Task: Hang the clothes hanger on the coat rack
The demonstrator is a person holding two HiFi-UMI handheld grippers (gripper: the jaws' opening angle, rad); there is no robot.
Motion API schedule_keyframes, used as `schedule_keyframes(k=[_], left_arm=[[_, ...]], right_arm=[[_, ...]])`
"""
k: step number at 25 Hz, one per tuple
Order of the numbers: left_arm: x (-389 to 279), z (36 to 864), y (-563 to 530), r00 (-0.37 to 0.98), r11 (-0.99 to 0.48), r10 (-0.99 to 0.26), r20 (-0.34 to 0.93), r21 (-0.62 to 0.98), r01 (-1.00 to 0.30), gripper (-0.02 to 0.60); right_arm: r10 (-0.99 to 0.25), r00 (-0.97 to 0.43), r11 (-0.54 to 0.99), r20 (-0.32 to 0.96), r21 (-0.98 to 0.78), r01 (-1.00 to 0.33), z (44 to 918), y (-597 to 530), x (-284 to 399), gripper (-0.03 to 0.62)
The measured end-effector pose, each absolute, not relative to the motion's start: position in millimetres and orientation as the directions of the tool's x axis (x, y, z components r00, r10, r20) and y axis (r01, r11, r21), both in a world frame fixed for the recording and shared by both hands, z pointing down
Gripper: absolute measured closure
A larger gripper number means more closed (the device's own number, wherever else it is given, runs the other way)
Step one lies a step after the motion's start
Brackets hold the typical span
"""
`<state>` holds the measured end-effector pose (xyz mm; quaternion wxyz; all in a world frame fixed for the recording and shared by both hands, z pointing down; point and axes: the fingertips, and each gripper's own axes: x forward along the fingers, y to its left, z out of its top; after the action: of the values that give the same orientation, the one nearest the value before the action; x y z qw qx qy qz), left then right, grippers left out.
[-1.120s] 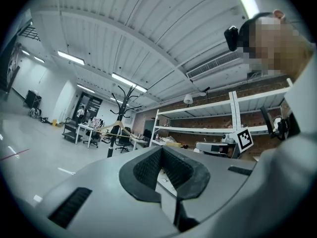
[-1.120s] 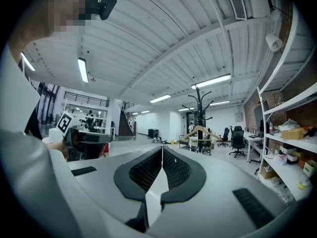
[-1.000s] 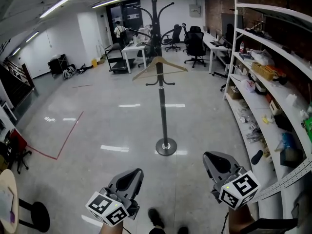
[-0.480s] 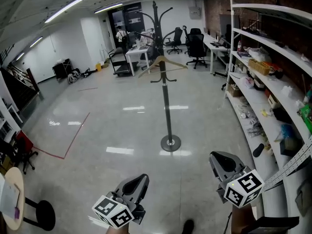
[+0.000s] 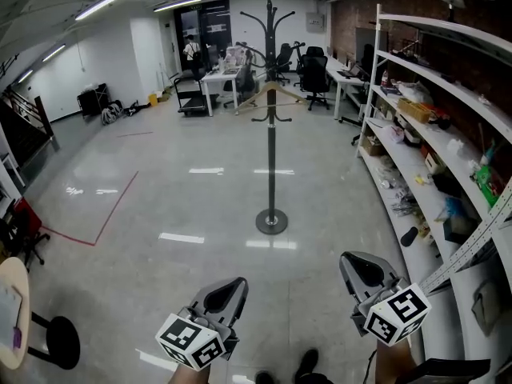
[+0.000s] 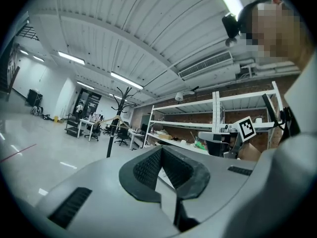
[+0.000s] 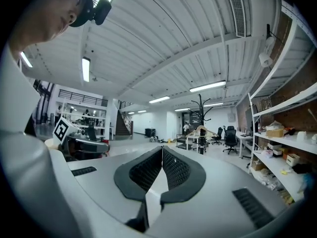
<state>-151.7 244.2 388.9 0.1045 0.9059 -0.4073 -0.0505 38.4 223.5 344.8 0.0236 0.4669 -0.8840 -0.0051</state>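
A black coat rack (image 5: 271, 126) stands mid-floor on a round base. A wooden clothes hanger (image 5: 272, 96) hangs from one of its lower hooks. Both grippers are held low near the bottom of the head view, far short of the rack. The left gripper (image 5: 231, 288) and the right gripper (image 5: 358, 262) have their jaws shut with nothing between them. The left gripper view shows the rack (image 6: 120, 97) and the hanger (image 6: 116, 119) small in the distance. In the right gripper view the rack (image 7: 201, 105) and the hanger (image 7: 200, 130) are also far off.
Long white shelves (image 5: 436, 114) loaded with parts run along the right wall. A round table (image 5: 8, 314) and a black stool (image 5: 58, 344) stand at the left edge. Desks and office chairs (image 5: 314, 64) fill the back. Red tape (image 5: 104, 218) marks the floor.
The head view has shifted, so the rack now sits nearer the middle and looks slightly closer. The hanger stays on the rack. Both grippers remain low and shut.
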Motion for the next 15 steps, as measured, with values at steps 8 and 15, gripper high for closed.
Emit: schedule_keyframes(k=[8, 15], left_arm=[[-131.6, 375.4, 271.7, 0.663, -0.649, -0.749, 0.004, 0.198, -0.735, 0.581], [-110.1, 363.8, 282.0, 0.656, -0.648, -0.755, 0.006, 0.153, -0.747, 0.581]], right_arm=[[-0.821, -0.570, 0.571, 0.031, 0.033, -0.820, 333.2, 249.4, 56.5, 0.586], [-0.825, -0.565, 0.566, 0.020, 0.032, -0.824, 326.0, 257.4, 76.3, 0.586]])
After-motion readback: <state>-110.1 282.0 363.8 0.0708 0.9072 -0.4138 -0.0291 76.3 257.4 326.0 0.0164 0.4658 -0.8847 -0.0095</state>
